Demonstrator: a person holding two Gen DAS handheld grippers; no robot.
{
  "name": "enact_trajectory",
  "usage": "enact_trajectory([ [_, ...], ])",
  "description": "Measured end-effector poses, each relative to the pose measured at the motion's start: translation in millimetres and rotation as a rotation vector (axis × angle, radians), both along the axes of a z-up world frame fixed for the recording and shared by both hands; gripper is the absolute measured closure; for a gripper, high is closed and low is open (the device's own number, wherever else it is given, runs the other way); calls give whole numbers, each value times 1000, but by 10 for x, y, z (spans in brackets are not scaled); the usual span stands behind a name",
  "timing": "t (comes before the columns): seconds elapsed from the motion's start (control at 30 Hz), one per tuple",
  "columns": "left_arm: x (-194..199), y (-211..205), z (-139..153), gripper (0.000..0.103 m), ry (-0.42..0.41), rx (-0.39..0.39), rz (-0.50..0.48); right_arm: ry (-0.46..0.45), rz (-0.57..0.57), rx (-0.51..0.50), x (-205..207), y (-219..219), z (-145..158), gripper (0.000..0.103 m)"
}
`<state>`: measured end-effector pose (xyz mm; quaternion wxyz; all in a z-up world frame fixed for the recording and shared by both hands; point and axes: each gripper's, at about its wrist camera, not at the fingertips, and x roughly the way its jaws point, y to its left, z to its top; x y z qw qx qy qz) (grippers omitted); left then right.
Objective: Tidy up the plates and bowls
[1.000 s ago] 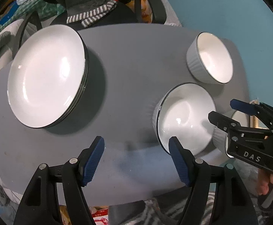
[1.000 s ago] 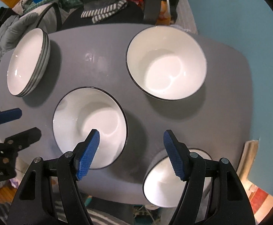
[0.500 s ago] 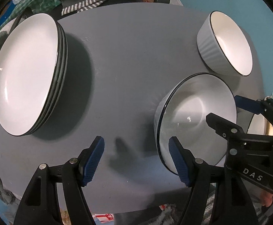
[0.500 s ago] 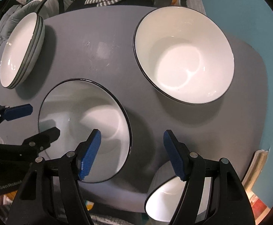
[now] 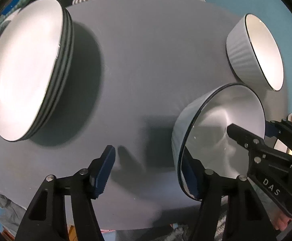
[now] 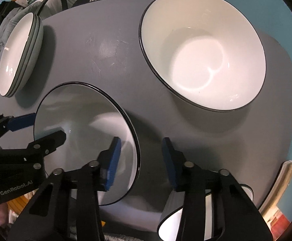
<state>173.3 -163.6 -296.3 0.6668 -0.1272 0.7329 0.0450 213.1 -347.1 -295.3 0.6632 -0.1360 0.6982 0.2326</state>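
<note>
Both claws wide, straddling near bowl (image 6: 81, 124) rim: left claw (image 5: 148, 170), right claw (image 6: 140, 160). Next: close, lift, nest into far bowl (image 6: 202, 54).

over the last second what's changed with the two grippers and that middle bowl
Both grippers closed in on the middle bowl. The left gripper now has its right finger inside the rim; the right gripper straddles the opposite rim. Both remain open. The plate stack and far bowl stayed put.

2 close downward views, shared bowl (image 5: 222, 124)
</note>
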Motion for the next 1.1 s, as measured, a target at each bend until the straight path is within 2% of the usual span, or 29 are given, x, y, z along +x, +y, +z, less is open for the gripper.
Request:
enact_trajectory([
  [0.1, 9, 74, -25, 49, -2, -34, 3, 17, 9, 5, -40, 2, -1, 82],
  [0.13, 1, 79, -28, 56, -4, -48, 5, 24, 15, 6, -61, 3, -5, 87],
  [0.2, -19, 70, -27, 64, -6, -72, 9, 31, 21, 5, -86, 24, -13, 89],
  [0.27, -5, 32, -12, 76, -10, -82, -2, 35, 24, 10, -131, 41, -4, 91],
  [0.37, 21, -49, 34, 87, -14, -70, -33, 30, 35, 15, -189, 54, 24, 93],
  [0.47, 32, -108, 51, 94, -16, -61, -53, 24, 34, 11, -234, 45, 48, 94],
  [0.83, 60, -222, 113, 94, -33, -55, -101, 47, 5, 28, -226, -44, 113, 95],
  [0.97, 88, -269, 313, 94, -41, -51, -104, 50, -8, 39, -314, -40, 178, 95],
  [1.0, 92, -275, 359, 94, -46, -52, -105, 49, -10, 40, -206, -78, 194, 95],
  [1.1, 126, -310, 507, 94, -59, -48, -114, 44, -17, 42, -215, -100, 341, 95],
])
